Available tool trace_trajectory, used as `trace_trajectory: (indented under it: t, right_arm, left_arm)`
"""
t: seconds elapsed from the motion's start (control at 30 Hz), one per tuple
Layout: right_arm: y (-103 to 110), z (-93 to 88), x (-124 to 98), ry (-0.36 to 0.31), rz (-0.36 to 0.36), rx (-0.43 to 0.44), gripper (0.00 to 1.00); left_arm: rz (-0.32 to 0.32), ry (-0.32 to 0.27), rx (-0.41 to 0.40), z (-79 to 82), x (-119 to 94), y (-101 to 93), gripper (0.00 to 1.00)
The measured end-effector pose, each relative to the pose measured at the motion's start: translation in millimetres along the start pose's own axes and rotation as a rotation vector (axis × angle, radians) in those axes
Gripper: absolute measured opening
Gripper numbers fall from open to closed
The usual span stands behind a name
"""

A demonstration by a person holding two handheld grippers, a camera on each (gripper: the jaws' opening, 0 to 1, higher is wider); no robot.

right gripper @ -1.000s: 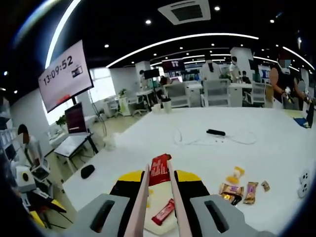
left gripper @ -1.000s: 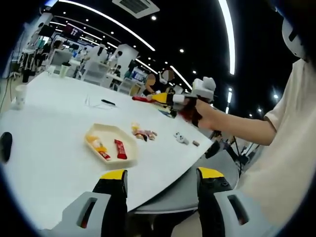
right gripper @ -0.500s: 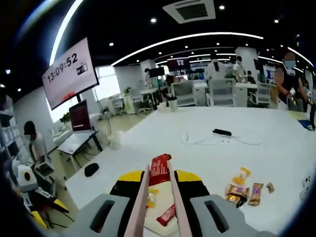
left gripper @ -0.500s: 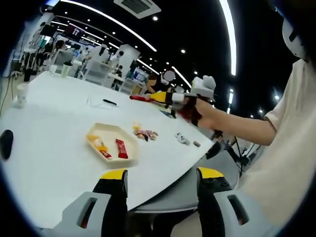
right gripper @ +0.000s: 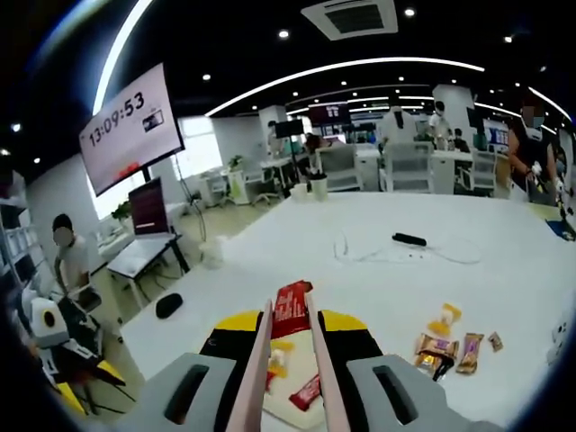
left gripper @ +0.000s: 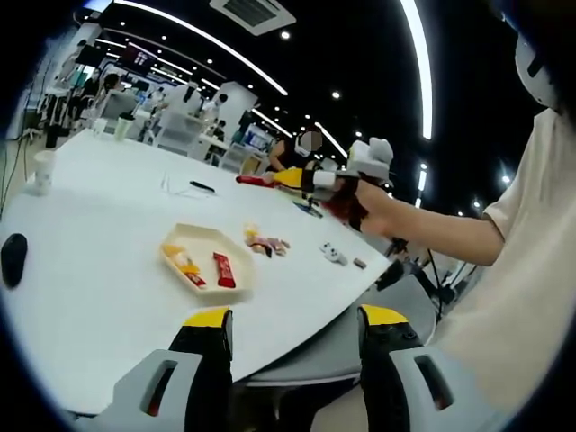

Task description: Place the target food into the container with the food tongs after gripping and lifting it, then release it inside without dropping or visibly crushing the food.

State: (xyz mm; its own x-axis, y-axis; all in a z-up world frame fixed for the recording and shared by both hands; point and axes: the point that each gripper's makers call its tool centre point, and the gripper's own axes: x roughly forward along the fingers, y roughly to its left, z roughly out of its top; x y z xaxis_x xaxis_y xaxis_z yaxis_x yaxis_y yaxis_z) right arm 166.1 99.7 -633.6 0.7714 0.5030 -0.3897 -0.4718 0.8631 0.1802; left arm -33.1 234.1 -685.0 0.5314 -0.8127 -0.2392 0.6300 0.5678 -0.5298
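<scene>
Holding one red snack bar [right gripper: 292,308] in food tongs [right gripper: 290,360] squeezed by right gripper [right gripper: 289,335]; left gripper [left gripper: 292,324] open; tray [left gripper: 205,286] carrying two snacks.

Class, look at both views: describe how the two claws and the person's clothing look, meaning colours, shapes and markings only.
The left claw has grey bodies with dark slots, black jaws and yellow tips. The right claw matches it, with pale tongs between its jaws. In the left gripper view a short cream sleeve and a dark wrist strap show.
</scene>
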Motion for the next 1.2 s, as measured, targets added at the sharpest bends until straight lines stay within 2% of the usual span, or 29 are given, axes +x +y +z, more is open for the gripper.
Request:
trace_trajectory:
  t: [0.4, 0.77, 1.0, 1.2]
  right_arm:
    - [3, 0.9, 7, -0.006, 0.015, -0.017, 0.24]
    - [6, 2.9, 4, -0.012, 0.027, -0.017, 0.26]
    - [16, 9.2, -11, -0.019, 0.062, -0.022, 0.27]
    - [32, 14.6, -30, -0.022, 0.110, -0.062, 0.28]
  left_arm:
    - [0.006, -0.004, -0.006, -2.4, -2, 0.3, 0.55]
    - [0.015, -0.005, -0.012, -4.1, -5, 0.6, 0.55]
    - [0.003, 0.005, -0.005, -6.2, -2, -5.4, 0.55]
    - [-0.015, 0.024, 0.000, -12.2, 1, -15.1, 0.55]
